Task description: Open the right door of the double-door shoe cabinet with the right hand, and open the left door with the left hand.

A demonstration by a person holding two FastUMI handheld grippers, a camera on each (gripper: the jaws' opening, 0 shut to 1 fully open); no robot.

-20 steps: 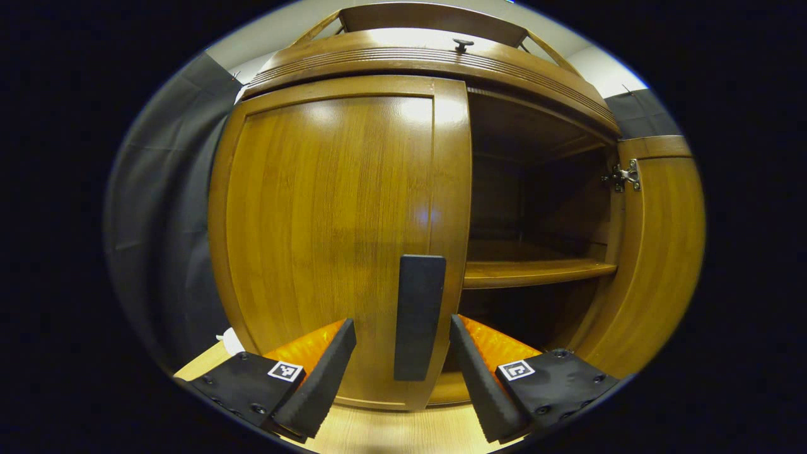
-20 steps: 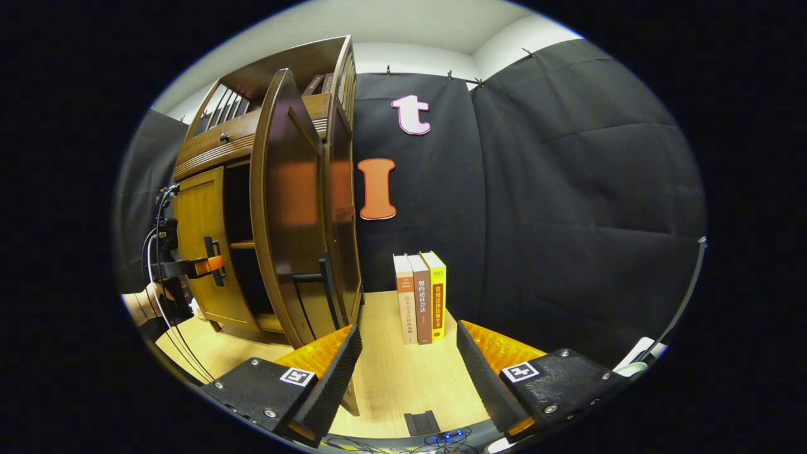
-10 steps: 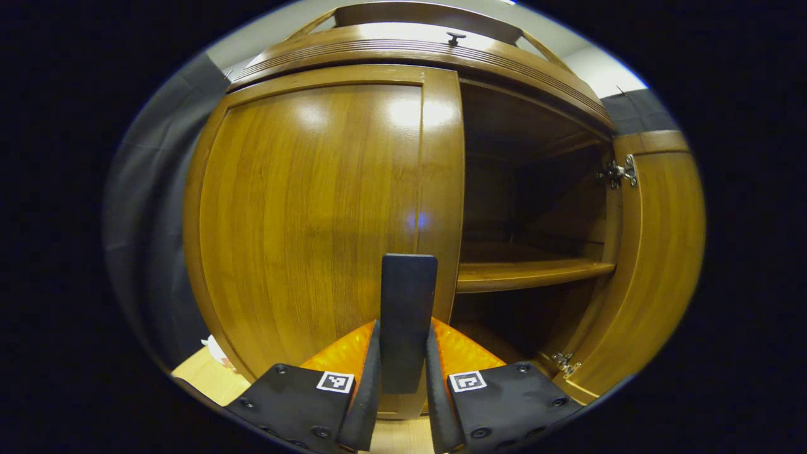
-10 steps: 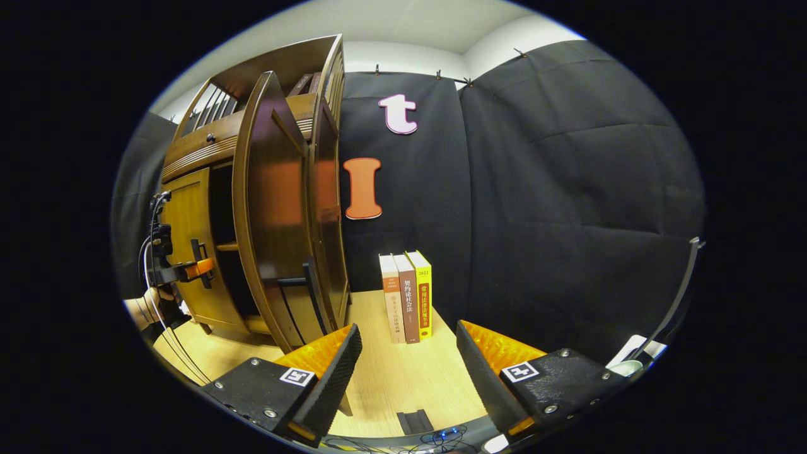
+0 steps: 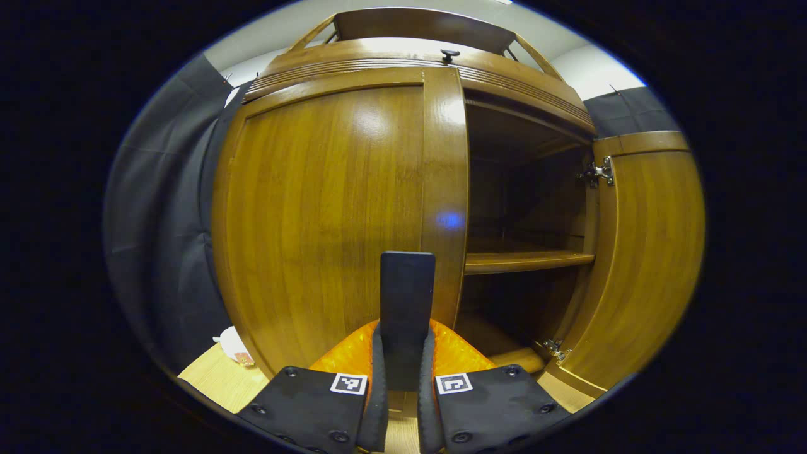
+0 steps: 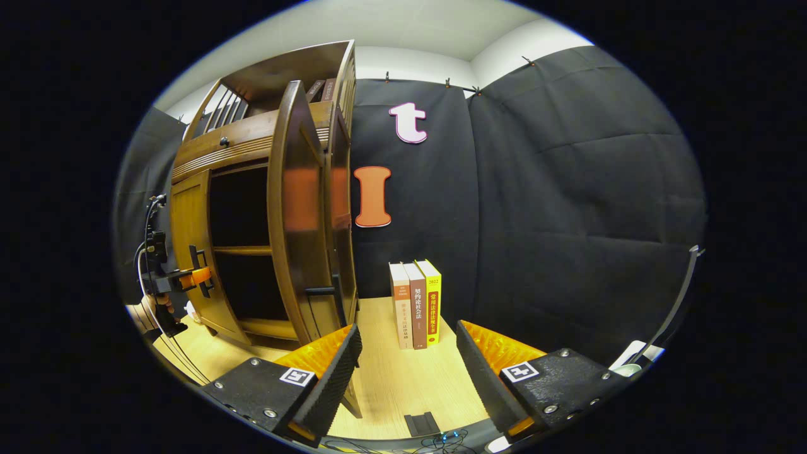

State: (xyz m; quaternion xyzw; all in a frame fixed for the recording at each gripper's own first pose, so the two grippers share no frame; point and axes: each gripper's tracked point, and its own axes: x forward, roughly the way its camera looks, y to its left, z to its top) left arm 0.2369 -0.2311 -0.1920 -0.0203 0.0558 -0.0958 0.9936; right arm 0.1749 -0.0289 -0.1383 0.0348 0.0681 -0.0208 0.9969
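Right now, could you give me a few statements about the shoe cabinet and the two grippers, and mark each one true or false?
1. The left gripper is shut on the left door handle. True.
2. The right door of the shoe cabinet is closed. False: it stands swung wide open, and the inner shelf shows.
3. The right gripper grips the right door handle. False: its fingers are spread apart, away from the handle, with nothing between them.
4. Three books stand upright on the wooden floor beside the cabinet. True.
5. The left door is fully open. False: it is nearly closed, at most barely ajar.
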